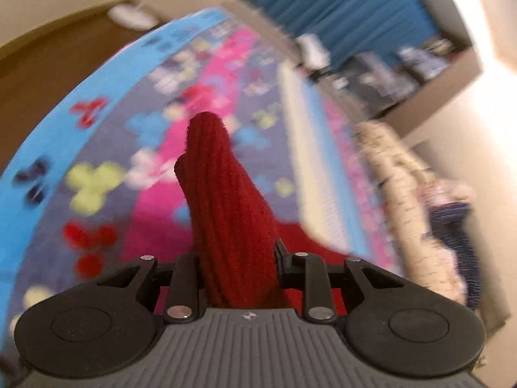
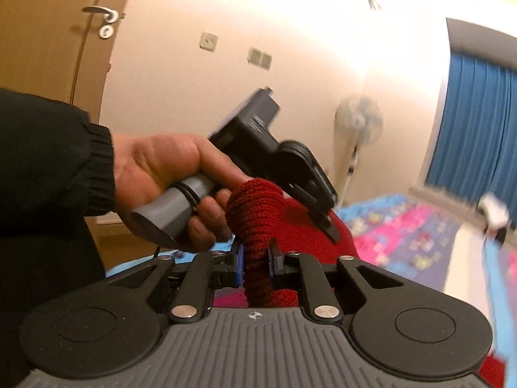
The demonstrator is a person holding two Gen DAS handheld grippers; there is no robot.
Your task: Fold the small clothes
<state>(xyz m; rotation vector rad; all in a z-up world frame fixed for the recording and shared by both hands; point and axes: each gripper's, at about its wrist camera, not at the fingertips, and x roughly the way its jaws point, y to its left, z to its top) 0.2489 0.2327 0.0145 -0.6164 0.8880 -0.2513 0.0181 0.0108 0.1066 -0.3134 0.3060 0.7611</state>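
Observation:
A dark red ribbed knit garment [image 1: 226, 200] rises in a bunched fold between the jaws of my left gripper [image 1: 236, 258], which is shut on it above the patterned mat. In the right wrist view my right gripper [image 2: 255, 258] pinches another bunched fold of the red garment [image 2: 255, 207] tightly between its blue-padded fingers [image 2: 239, 265]. Just beyond it, a person's hand [image 2: 161, 168] in a black sleeve holds the left gripper [image 2: 326, 223], whose fingertips sit on the red cloth. Both folds are held up off the mat.
A colourful mat [image 1: 106, 174] with clover shapes, blue border and pink centre lies below. A pile of pale and dark clothes [image 1: 410, 200] lies at its right. A blue curtain [image 2: 478, 123], a standing fan [image 2: 358, 123] and a door [image 2: 48, 32] line the walls.

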